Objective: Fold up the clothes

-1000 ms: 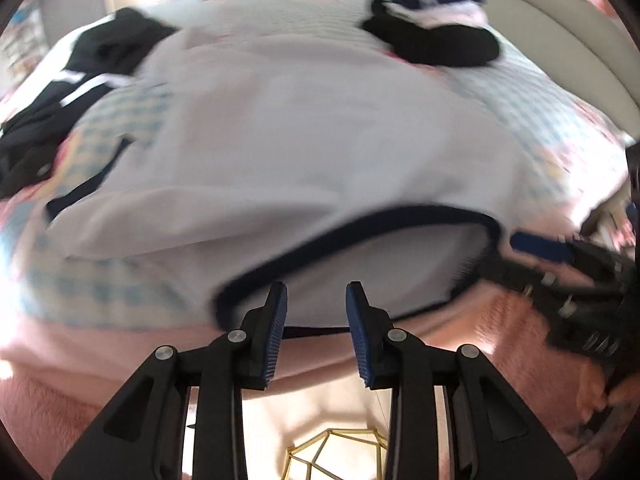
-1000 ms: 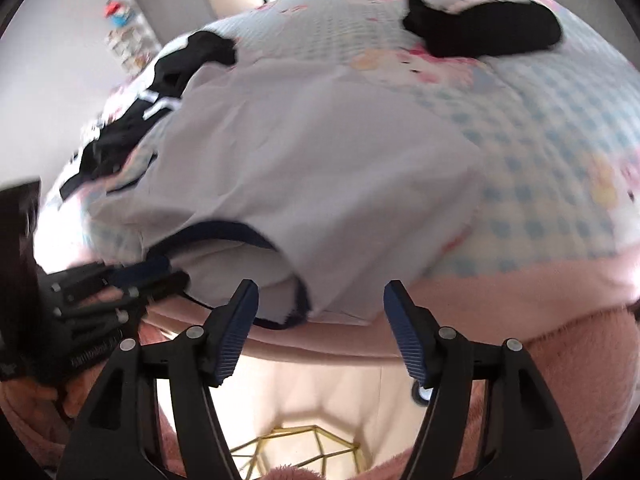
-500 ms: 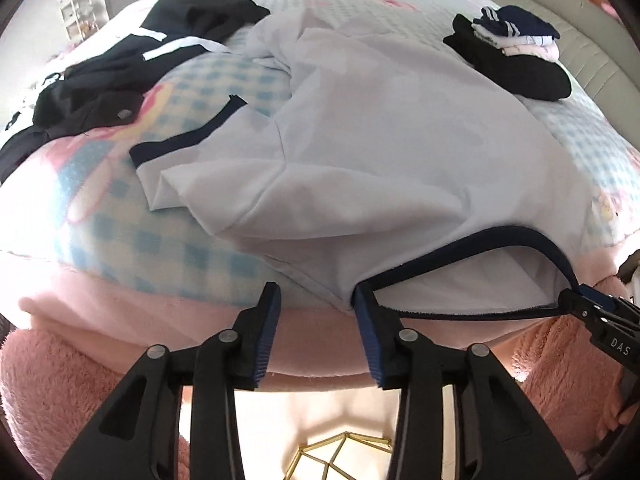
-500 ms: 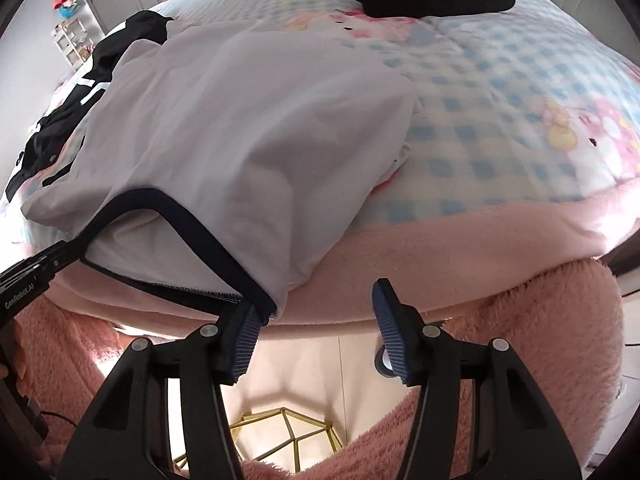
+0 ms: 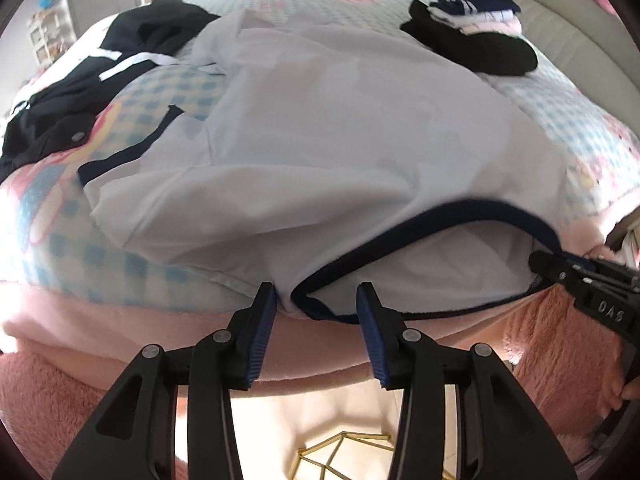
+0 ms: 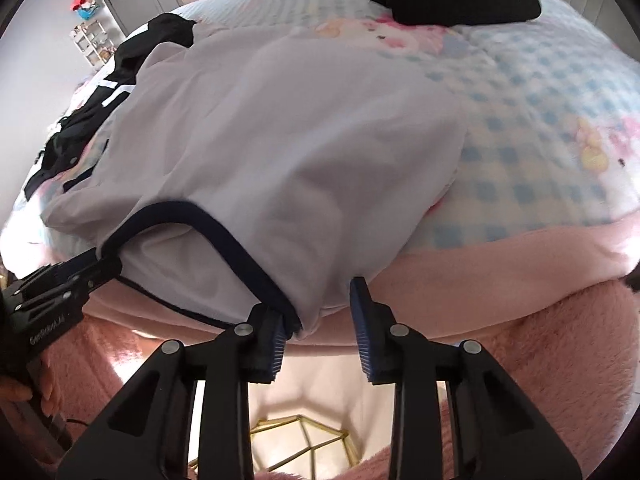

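At bed edge (image 5: 120, 320): left gripper (image 5: 316, 304) jaws parting, right gripper (image 6: 318, 312) jaws narrowing, both straddling shirt (image 5: 340, 140) collar, neither clamped

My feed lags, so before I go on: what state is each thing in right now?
White shirt: spread on the bed, unfolded, navy-trimmed neck at the near edge.
Left claw: open, jaws just widened, collar between them.
Right claw: open, jaws just narrowed, collar corner between them.
Black garment: crumpled.
Clothes stack: folded.

Left gripper (image 5: 316, 300) jaws parted, just been opening, cloth between them, right gripper (image 6: 316, 320) at its 3 o'clock, jaws closing, pads not pressing cloth.
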Demonstrator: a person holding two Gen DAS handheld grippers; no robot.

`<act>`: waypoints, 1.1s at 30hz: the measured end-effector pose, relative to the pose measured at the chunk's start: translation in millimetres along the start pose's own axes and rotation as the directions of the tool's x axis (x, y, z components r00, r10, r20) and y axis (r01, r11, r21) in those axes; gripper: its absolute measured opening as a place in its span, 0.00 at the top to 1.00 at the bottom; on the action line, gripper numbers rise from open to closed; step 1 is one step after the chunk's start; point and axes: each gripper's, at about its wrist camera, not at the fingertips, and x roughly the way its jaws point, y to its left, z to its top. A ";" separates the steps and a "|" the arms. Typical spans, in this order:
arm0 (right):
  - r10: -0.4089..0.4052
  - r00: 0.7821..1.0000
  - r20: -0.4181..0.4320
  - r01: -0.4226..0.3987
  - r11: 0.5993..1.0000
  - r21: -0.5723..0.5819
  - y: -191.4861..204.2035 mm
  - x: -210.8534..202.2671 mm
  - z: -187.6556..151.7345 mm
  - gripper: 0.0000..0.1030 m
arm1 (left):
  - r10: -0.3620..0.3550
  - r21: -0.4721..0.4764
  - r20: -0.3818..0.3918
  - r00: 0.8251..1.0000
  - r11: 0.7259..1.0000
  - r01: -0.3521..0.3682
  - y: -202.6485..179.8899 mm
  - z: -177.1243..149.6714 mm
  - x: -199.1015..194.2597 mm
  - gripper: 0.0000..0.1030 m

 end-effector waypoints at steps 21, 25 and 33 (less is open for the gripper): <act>0.021 1.000 0.018 -0.021 0.999 0.029 -30.8 -14.2 -19.1 0.69 | 0.013 0.011 -0.010 1.000 1.000 -0.013 9.2 2.1 -1.5 0.53; 0.041 0.998 0.039 -0.042 0.999 0.025 -28.9 -21.3 -21.8 0.69 | 0.035 0.041 0.024 0.999 0.998 -0.036 -1.7 13.1 5.9 0.53; 0.065 0.997 0.036 -0.065 0.998 0.002 -15.4 -16.3 -19.0 0.69 | 0.036 0.085 0.042 0.998 0.996 -0.039 -17.3 15.6 14.5 0.53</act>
